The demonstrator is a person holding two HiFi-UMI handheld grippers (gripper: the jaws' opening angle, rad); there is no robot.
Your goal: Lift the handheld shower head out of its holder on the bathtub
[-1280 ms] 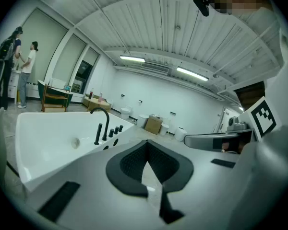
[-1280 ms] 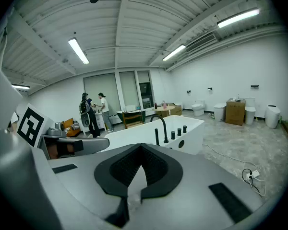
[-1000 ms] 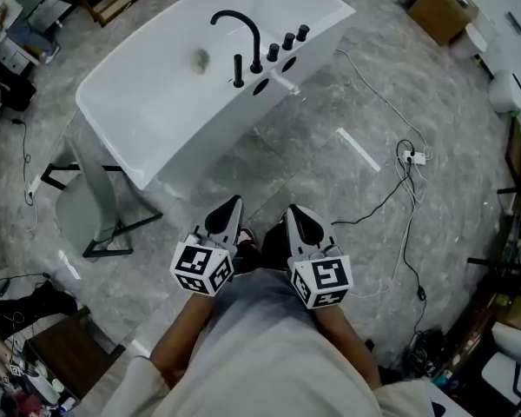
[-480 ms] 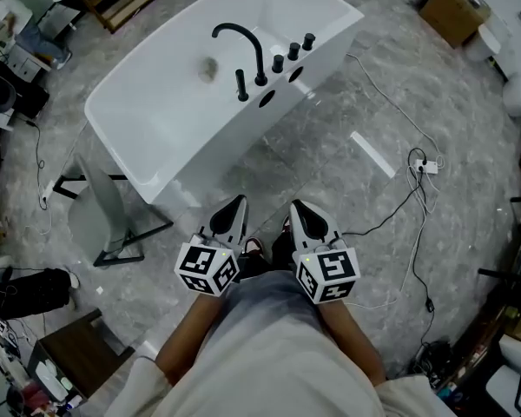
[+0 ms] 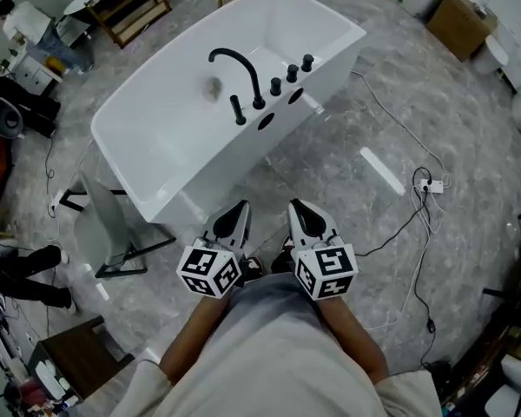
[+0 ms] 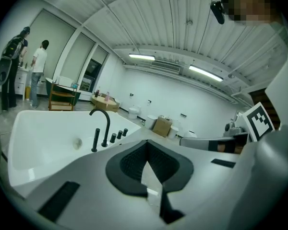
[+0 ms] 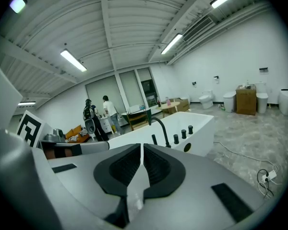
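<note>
**Bathtub.** The white freestanding bathtub (image 5: 156, 146) stands on a grey stone floor (image 5: 347, 189) and lies diagonally across the head view. Its black fittings sit in a row on the long rim that faces the person.

**Task item.** The handheld shower head (image 5: 237, 109) is a slim black upright rod. It is seated in its holder on that rim, at the end of the row. It stands just beside the curved spout (image 5: 240, 63), on the side away from the three knobs (image 5: 292, 73). Nothing touches it.

**Left gripper.** The left gripper (image 5: 240, 207) is held low in front of the person's body, well apart from the bathtub. It points toward the rim with the fittings. Its jaws are pressed together, with nothing between the pads.

**Right gripper.** The right gripper (image 5: 297, 205) is held just beside the left one, equally clear of the bathtub and aimed at the same rim. Its jaws are closed to a thin seam and carry nothing.

**Surroundings.** A power strip (image 5: 431, 183) with its cable lies on the floor, well apart from the knob end of the bathtub. A cardboard box (image 5: 458, 23) stands farther off past that same end. Two people (image 6: 38, 68) stand beyond the bathtub's far side.
</note>
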